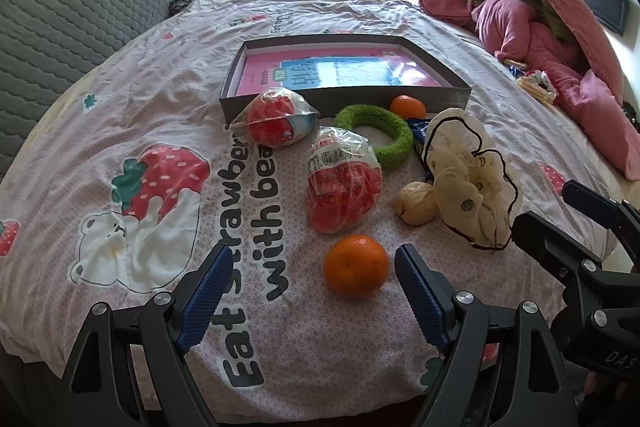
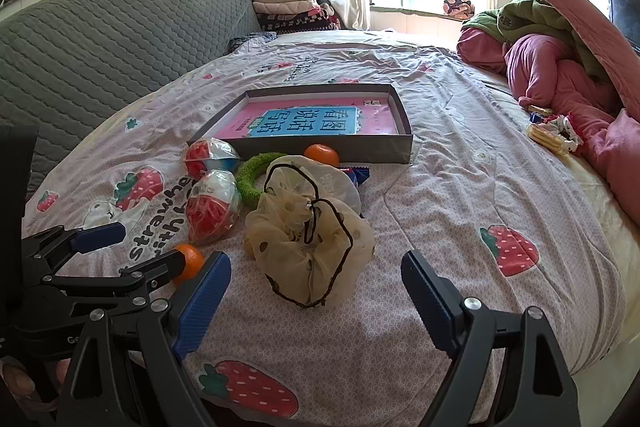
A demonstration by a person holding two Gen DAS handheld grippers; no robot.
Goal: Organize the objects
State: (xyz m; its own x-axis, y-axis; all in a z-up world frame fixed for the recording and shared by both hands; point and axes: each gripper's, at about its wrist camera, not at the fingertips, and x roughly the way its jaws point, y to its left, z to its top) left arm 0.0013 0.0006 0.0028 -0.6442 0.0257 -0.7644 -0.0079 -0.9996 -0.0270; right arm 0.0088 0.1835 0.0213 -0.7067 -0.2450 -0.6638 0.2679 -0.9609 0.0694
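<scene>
Left gripper (image 1: 314, 291): jaws spread, empty, just short of a round orange tangerine (image 1: 355, 265) on the strawberry-print bedsheet (image 1: 120, 99). Two plastic-wrapped red toy balls (image 1: 344, 183) lie beyond it, near a green fuzzy ring (image 1: 394, 143). Cream sheer scrunchie with black trim (image 2: 308, 235) (crumpled): before the right gripper (image 2: 316, 291), jaws apart, empty. Shallow grey cardboard box (image 2: 320, 147): behind everything.
</scene>
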